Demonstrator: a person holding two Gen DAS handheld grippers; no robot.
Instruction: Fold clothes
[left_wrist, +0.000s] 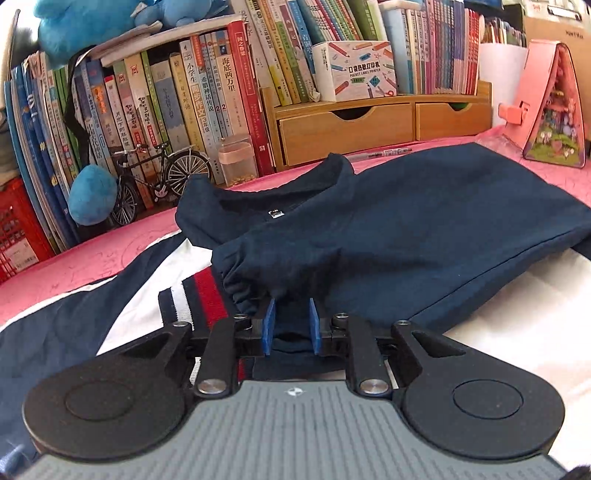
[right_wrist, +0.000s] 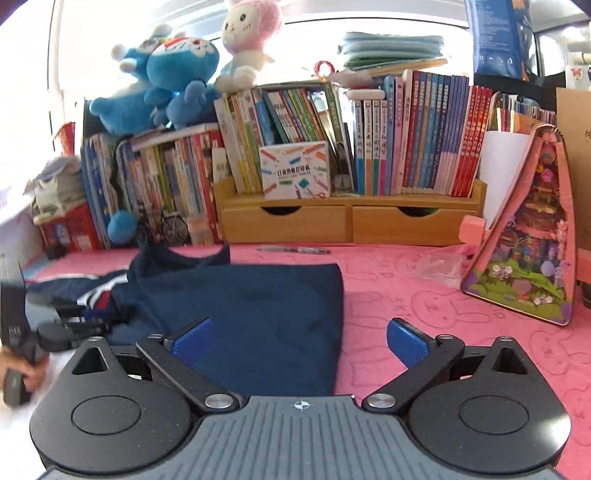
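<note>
A navy shirt (left_wrist: 388, 221) lies on the pink cloth, its right side folded over, collar toward the books. Its white, red and navy striped sleeve (left_wrist: 177, 288) spreads to the left. My left gripper (left_wrist: 291, 325) is shut on a bunched fold of the navy fabric between its blue pads. In the right wrist view the shirt (right_wrist: 251, 314) lies folded ahead, and the left gripper (right_wrist: 85, 321) shows at its left edge. My right gripper (right_wrist: 299, 343) is open and empty, over the shirt's near right edge.
Books (right_wrist: 424, 140), a wooden drawer shelf (right_wrist: 351, 221), plush toys (right_wrist: 166, 74) and a model bicycle (left_wrist: 159, 177) line the back. A pink house toy (right_wrist: 528, 240) stands at the right. A pen (right_wrist: 295, 250) lies behind the shirt. Pink cloth (right_wrist: 424, 314) covers the table.
</note>
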